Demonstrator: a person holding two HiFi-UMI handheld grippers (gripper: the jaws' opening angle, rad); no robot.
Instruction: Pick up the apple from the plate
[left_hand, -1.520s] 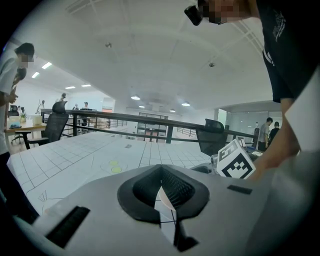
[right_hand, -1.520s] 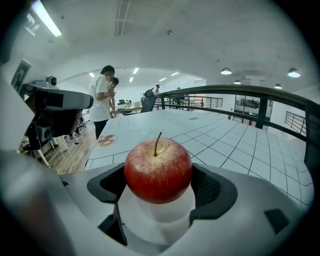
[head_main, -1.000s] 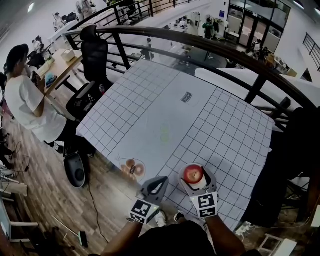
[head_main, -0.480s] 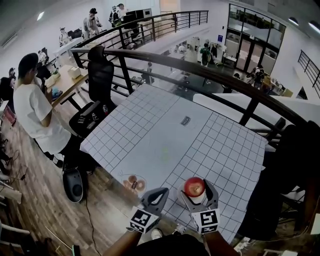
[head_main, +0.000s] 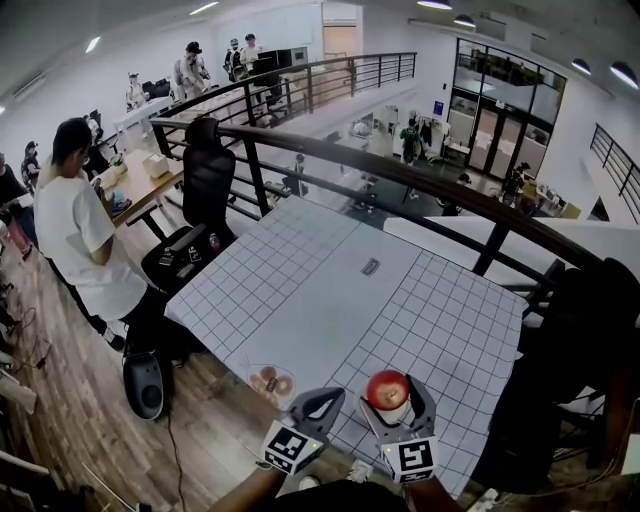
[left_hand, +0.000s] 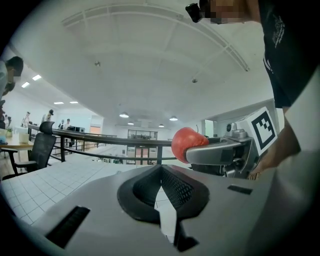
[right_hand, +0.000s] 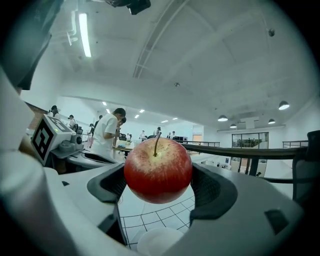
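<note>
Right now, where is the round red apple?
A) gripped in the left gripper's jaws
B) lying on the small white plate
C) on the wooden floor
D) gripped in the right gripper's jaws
D: the right gripper clamps the round red apple between its jaws, the small white plate lying below it.

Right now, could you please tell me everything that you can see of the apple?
The apple is whole and round, with smooth, slightly glossy skin. It is deep red, with a paler yellowish, speckled patch around its thin brown stem. It sits upright, stem pointing up, and is clamped at its two sides between the dark padded jaws of the right gripper. Nothing else touches it. It hangs clear above the white plate, with the gridded table showing beneath.
</note>
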